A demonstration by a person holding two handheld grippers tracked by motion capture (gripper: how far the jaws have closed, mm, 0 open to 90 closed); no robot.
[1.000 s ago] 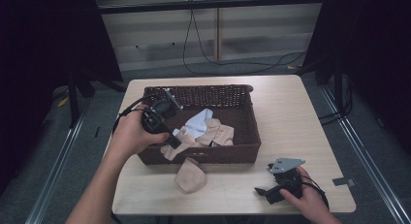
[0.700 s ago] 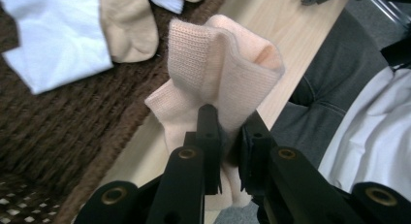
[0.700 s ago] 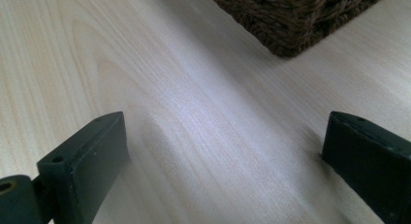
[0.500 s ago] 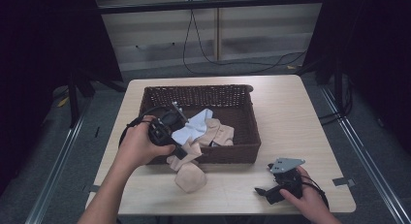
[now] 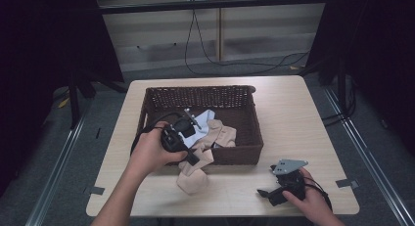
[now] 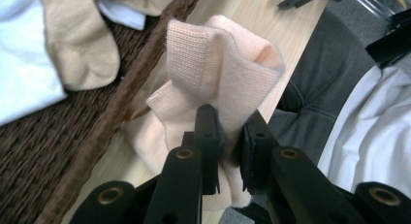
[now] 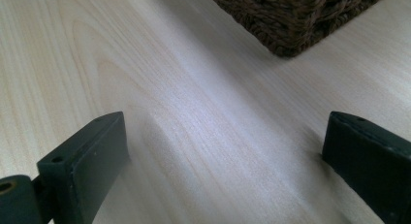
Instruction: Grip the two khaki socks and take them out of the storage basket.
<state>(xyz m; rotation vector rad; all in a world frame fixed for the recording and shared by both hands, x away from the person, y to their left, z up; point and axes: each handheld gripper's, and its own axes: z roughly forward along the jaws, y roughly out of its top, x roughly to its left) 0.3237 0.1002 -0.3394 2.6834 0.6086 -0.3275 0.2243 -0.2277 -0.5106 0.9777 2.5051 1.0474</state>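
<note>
the left gripper (image 6: pixel 227 136) pinches a pale peach knitted sock (image 6: pixel 218 69), its jaws nearly together on a fold of the fabric. in the high view that sock (image 5: pixel 192 176) hangs over the near wall of the dark brown woven wicker basket (image 5: pixel 249 108), its lower end on the light wooden table (image 5: pixel 293 103) near the front edge. inside the basket lie a tan sock (image 5: pixel 221 134) and a white cloth (image 5: pixel 205 117), just beyond the left gripper (image 5: pixel 193 157). the right gripper (image 5: pixel 266 194) rests by the table's front right corner, jaws wide and empty, bare wood around it. compared with a second ago, the left hand is nearer the front edge, with the sock drawn over the wall; the right is unmoved.
</note>
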